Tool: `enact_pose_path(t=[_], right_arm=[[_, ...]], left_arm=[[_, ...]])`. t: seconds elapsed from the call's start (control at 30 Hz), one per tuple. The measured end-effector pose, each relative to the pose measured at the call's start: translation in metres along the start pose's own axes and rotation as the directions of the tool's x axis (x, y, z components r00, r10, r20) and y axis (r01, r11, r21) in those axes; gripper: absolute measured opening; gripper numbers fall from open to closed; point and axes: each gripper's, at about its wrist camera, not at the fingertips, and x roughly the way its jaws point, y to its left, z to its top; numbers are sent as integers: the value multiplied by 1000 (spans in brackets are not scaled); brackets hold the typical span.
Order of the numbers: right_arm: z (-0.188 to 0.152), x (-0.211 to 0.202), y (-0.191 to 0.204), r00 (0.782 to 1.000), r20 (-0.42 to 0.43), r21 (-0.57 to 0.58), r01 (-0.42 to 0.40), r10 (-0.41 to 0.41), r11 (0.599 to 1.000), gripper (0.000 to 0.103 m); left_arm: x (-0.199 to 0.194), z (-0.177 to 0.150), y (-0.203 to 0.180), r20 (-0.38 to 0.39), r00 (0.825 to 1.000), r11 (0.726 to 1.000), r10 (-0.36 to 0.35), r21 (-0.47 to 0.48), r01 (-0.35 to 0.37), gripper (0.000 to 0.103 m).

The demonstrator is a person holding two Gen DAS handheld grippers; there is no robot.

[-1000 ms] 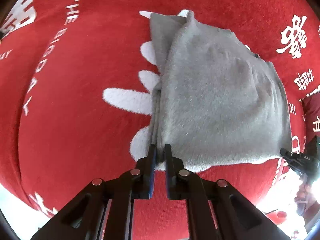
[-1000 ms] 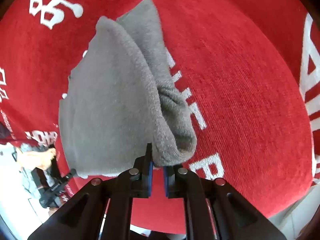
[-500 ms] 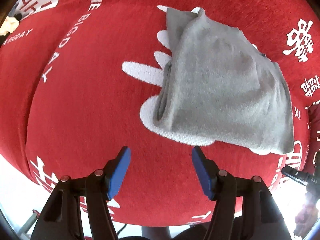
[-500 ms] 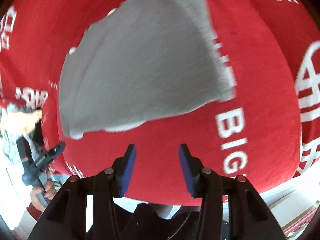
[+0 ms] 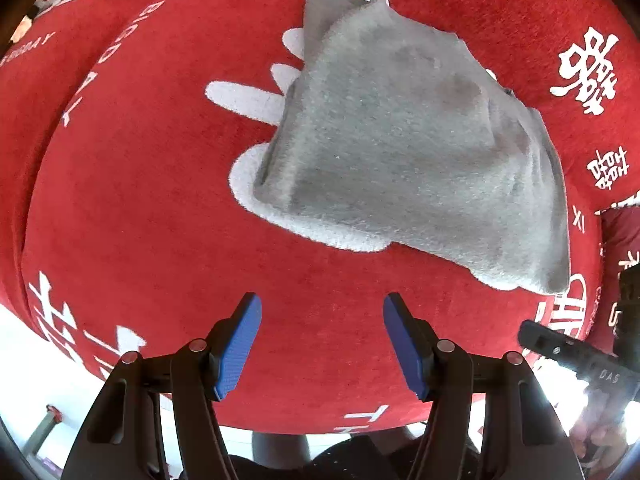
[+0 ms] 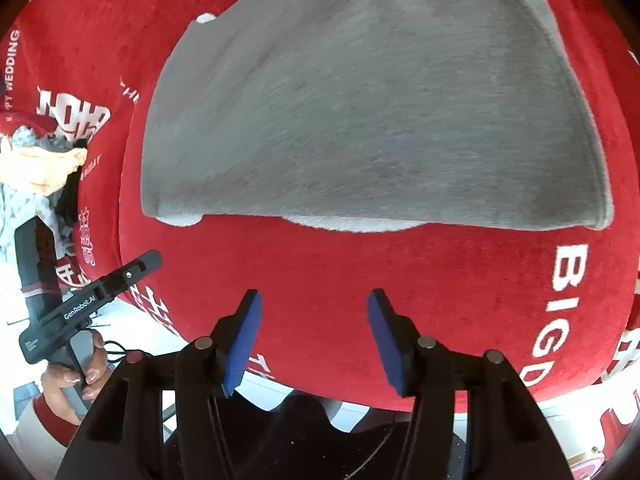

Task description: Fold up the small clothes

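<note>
A small grey fleece garment (image 5: 404, 148) lies folded flat on the red tablecloth (image 5: 140, 200); it also fills the upper part of the right wrist view (image 6: 372, 108). My left gripper (image 5: 322, 344) is open and empty, a short way back from the garment's near edge. My right gripper (image 6: 314, 336) is open and empty, also back from the near edge. The left gripper shows at the left of the right wrist view (image 6: 92, 300), and the right gripper's tip shows at the right of the left wrist view (image 5: 568, 352).
The red cloth (image 6: 460, 288) carries white letters and Chinese characters. The table's near edge runs just behind both grippers (image 5: 280, 428). A heap of other clothes (image 6: 44, 164) lies at the far left in the right wrist view.
Both grippers let go of the grey garment's corners and opened. They pulled back toward the table's near edge, and the garment now lies flat.
</note>
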Motion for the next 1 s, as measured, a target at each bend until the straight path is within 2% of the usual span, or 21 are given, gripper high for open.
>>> enact_pose_path(t=[0.2, 0.33, 0.6, 0.73, 0.8, 0.87, 1.0], right_arm=[[5, 2, 4, 1000, -7, -12, 17, -17, 1000, 59], [11, 2, 4, 1000, -8, -16, 22, -22, 1000, 60], [22, 8, 3, 999, -21, -23, 27, -27, 999, 60], [30, 9, 3, 1000, -22, -29, 16, -16, 999, 60], [32, 11, 3, 1000, -23, -28, -13, 12, 1000, 60], [34, 14, 3, 996, -27, -5, -82, 81, 997, 60], [38, 27, 0, 969, -17, 81, -246, 248, 966, 60]], left_arm=[[3, 4, 0, 3, 1000, 999, -27, -20, 27, 65], [5, 7, 6, 9, 998, 995, -65, -72, 65, 65], [11, 14, 11, 30, 990, 979, -138, -146, 141, 65], [15, 18, 13, 42, 978, 958, -205, -198, 209, 65], [19, 20, 15, 49, 970, 944, -238, -223, 243, 65], [21, 21, 16, 59, 966, 935, -252, -243, 259, 65], [22, 22, 21, 89, 953, 909, -290, -284, 304, 65]])
